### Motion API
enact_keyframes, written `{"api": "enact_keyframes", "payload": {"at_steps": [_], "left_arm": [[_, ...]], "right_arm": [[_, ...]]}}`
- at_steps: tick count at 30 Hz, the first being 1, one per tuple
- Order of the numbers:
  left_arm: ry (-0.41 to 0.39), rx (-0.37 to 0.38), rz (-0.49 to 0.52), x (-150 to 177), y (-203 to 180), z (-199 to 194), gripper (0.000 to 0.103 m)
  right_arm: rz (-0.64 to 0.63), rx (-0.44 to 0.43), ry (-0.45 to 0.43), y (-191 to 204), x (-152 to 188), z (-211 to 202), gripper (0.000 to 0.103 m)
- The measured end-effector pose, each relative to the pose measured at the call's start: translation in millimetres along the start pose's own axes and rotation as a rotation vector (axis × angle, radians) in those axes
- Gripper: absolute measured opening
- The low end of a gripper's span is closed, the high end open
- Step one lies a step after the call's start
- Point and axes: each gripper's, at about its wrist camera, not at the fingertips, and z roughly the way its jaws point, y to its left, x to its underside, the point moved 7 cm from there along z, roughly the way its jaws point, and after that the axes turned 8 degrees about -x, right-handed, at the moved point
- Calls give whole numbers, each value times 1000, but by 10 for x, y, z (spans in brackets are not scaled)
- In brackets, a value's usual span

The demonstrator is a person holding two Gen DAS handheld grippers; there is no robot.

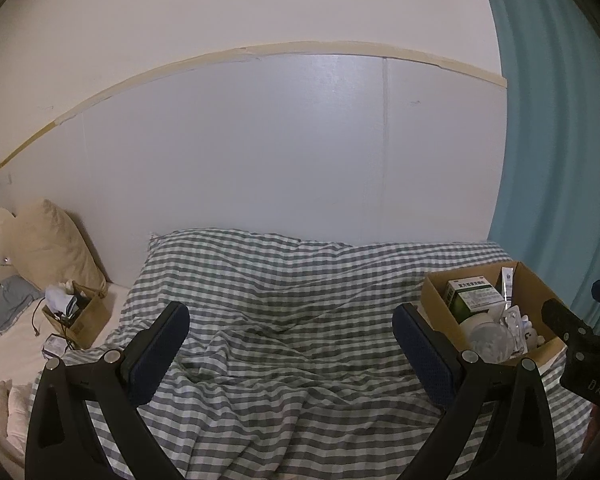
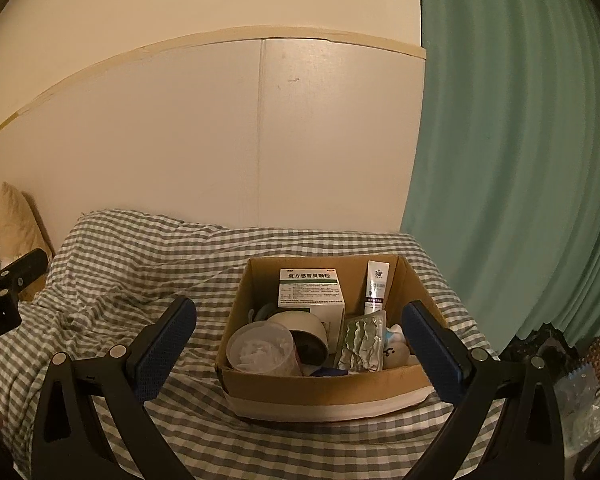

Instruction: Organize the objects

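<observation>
An open cardboard box [image 2: 324, 384] sits on the checked blanket [image 2: 132, 280]. It holds a white and green medicine box [image 2: 310, 290], a white tube [image 2: 376, 286], a foil blister pack [image 2: 362, 344], a tape roll [image 2: 304, 330], a clear plastic cup [image 2: 262, 346] and a small white figure [image 2: 396, 352]. My right gripper [image 2: 300, 344] is open and empty, its jaws standing either side of the box's near end. My left gripper [image 1: 292, 344] is open and empty over the bare blanket [image 1: 292, 320]. The same box [image 1: 540, 354] lies to its right.
A second cardboard box [image 1: 82, 322] with clutter stands at the left by a cream pillow [image 1: 56, 240]. A teal curtain [image 2: 520, 160] hangs at the right. A white wall panel [image 1: 260, 152] backs the bed. Dark bags [image 2: 552, 344] lie by the curtain.
</observation>
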Motion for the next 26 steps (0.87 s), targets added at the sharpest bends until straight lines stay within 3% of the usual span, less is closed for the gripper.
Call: {"api": "enact_keyframes", "payload": {"at_steps": [26], "left_arm": [[3, 6, 30, 73, -54, 15, 103]], "right_arm": [[0, -2, 31, -17, 74, 95, 103]]}}
